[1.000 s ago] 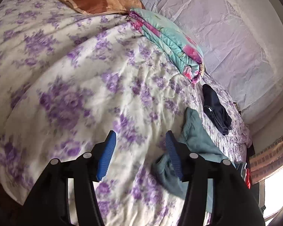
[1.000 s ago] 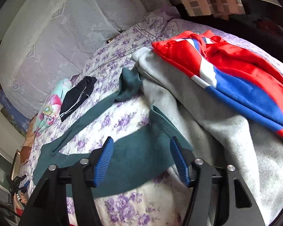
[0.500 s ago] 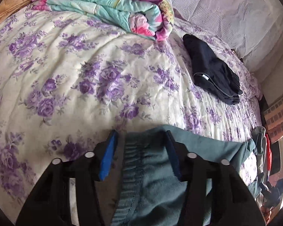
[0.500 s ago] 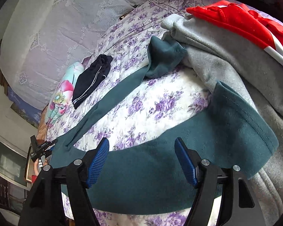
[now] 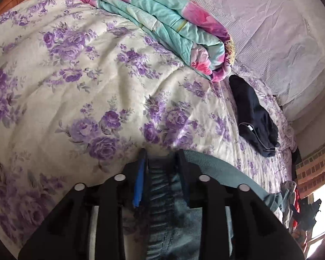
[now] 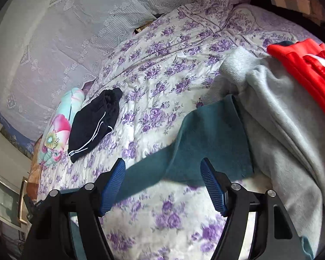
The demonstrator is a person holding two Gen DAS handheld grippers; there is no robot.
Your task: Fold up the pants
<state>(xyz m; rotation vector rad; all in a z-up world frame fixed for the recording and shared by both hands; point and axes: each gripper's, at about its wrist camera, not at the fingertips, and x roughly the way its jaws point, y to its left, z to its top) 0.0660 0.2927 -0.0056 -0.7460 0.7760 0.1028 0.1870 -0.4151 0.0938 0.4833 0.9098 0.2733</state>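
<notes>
Teal-green pants lie spread on a bed with a purple-flowered cover. In the left wrist view my left gripper is shut on their gathered elastic waistband, bunched between the fingers. In the right wrist view a leg of the pants runs across the bed to its cuff by a grey garment. My right gripper is open just above that leg, touching nothing.
A folded black garment lies farther back. A folded turquoise and pink quilt lies by the lace-covered wall. A grey garment and a red one are piled to the right.
My left gripper has closed on the waistband it had come over. My right gripper has moved from the near leg to above the other leg near its cuff, still open.
</notes>
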